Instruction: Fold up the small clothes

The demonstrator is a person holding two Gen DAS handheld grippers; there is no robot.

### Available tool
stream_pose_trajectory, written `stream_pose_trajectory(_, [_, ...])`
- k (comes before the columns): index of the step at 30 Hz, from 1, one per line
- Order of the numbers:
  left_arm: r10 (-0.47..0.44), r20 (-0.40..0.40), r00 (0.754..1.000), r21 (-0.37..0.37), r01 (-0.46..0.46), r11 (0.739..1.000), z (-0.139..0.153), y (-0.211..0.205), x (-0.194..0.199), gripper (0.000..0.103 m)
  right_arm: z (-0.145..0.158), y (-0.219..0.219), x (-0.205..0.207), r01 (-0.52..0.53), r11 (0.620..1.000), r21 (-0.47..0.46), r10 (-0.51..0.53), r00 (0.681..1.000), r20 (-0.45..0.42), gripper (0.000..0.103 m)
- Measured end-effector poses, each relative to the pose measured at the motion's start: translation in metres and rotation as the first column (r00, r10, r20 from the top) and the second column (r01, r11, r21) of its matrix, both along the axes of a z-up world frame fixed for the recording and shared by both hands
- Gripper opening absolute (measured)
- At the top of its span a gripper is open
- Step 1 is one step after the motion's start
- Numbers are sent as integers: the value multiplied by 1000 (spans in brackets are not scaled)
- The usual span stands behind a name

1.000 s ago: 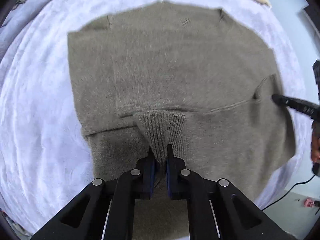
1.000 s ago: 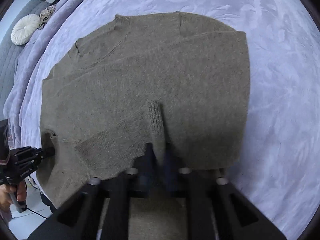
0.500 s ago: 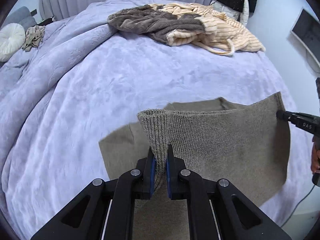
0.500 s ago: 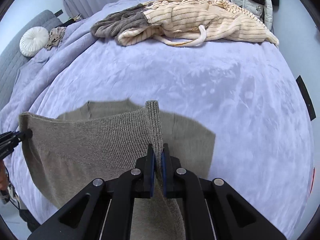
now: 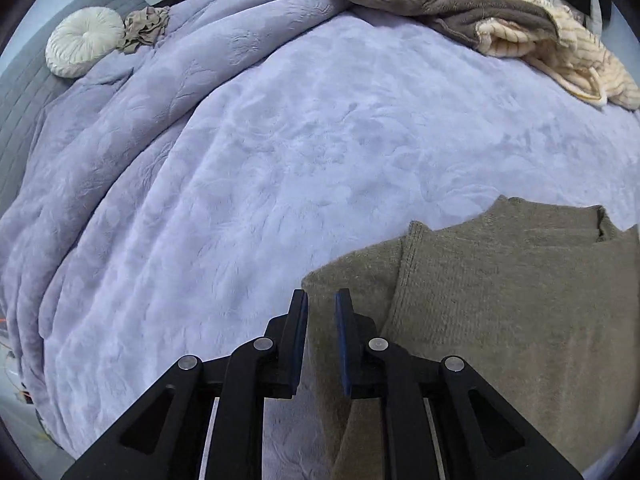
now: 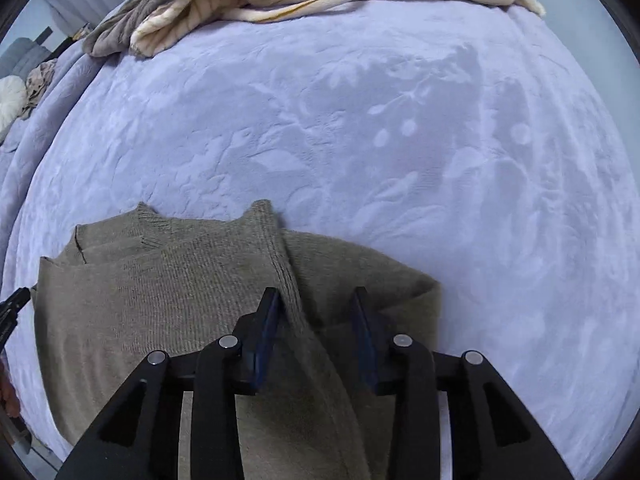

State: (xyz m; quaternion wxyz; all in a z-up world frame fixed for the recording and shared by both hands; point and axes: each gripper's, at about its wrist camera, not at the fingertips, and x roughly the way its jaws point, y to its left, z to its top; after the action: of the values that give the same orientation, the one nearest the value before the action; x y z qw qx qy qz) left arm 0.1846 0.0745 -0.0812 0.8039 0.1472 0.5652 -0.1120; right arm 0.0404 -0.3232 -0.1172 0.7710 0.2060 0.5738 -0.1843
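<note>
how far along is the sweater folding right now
Done: the olive sweater lies doubled on the lavender bedspread, hem brought up to the collar. In hand: the right gripper and left gripper have just been opening, releasing the cloth. Left: possibly another fold, plus the heaped clothes behind.

Lying folded double on the lavender bedspread (image 6: 400,140): olive-brown knit sweater (image 6: 168,300), ribbed hem edge draping up toward the neckline.

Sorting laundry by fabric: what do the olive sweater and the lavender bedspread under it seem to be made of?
Olive sweater: looks like soft matte knit, perhaps wool or acrylic; ribbed hem and fuzzy surface show. Lavender bedspread: seemingly plush fleece or velvet; embossed leaf pattern, slight sheen.
</note>
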Motion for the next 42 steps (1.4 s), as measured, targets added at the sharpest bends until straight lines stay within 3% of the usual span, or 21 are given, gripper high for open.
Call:
stream_pose_trajectory(3, [-51,-88,995,-158,37,987,9,8,-14,16,18,8,-27,-22,992,123,9,994,107,29])
stream_pose_trajectory(6, [-113,-194,974,-258,61,964,-11,-2,-36,16,6,26,-42,-69,979,192,47,992,114,28])
stream_pose_trajectory(9, [-125,-221,967,-147,93,985,-52,-16,-57,16,-30,30,-52,-33,983,181,26,999,38,18])
stream_pose_trajectory(11, [-139,-181,974,-185,105,977,-50,-7,-63,16,-33,21,-61,-12,985,170,2,998,62,2])
stream_pose_trajectory(14, [-88,-210,974,-149,57,987,-38,19,-63,16,-22,6,-75,23,991,131,-29,999,41,2])
stream_pose_trajectory(18, [44,-271,962,-153,-88,984,-17,70,-77,16,3,1,-103,58,986,155,-66,997,46,15])
stream_pose_trajectory(19, [62,-299,952,-172,-117,978,-16,80,-83,30,8,3,-114,64,971,229,-85,993,81,18])
stream_pose_trajectory(20, [89,-334,938,-184,-158,970,-15,91,-92,53,10,7,-124,71,953,296,-107,989,105,33])
stream_pose_trajectory(21, [123,-357,926,-190,-201,961,-15,100,-101,99,11,13,-134,78,933,350,-127,985,119,56])
stream_pose_trajectory(23, [174,-357,918,-223,-264,938,-9,114,-125,103,9,31,-157,85,880,467,-167,977,136,68])
stream_pose_trajectory(25, [194,-395,898,-245,-306,920,-12,119,-141,103,-2,50,-180,108,813,572,-207,972,111,68])
stream_pose_trajectory(28, [206,-511,835,-297,-396,869,-32,118,-159,103,-21,66,-207,188,734,653,-291,955,53,68])
stream_pose_trajectory(30, [213,-566,796,-327,-454,829,-46,118,-163,102,-35,68,-227,273,683,677,-382,924,12,68])
stream_pose_trajectory(32, [238,-609,757,-345,-522,780,-59,115,-164,96,-44,63,-241,347,631,694,-484,875,2,68])
stream_pose_trajectory(34, [267,-638,722,-342,-576,742,-71,117,-160,80,-53,53,-248,407,581,705,-576,817,3,68])
stream_pose_trajectory(35, [293,-630,719,-332,-591,736,-74,115,-157,70,-59,47,-251,440,541,717,-631,776,-1,68])
stream_pose_trajectory(36, [313,-607,730,-317,-583,748,-73,114,-153,34,-64,43,-250,454,509,731,-658,753,-9,66])
stream_pose_trajectory(37, [313,-586,747,-300,-559,773,-71,111,-150,15,-69,39,-249,462,469,753,-682,731,-24,60])
stream_pose_trajectory(38, [305,-568,764,-301,-538,787,-66,108,-148,15,-69,35,-245,464,457,759,-683,730,-35,22])
stream_pose_trajectory(39, [298,-536,790,-307,-511,803,-58,105,-148,11,-65,31,-241,456,482,748,-661,749,-30,10])
stream_pose_trajectory(42, [212,-408,888,-323,-357,876,-31,91,-158,11,-36,30,-218,358,654,667,-521,852,54,9])
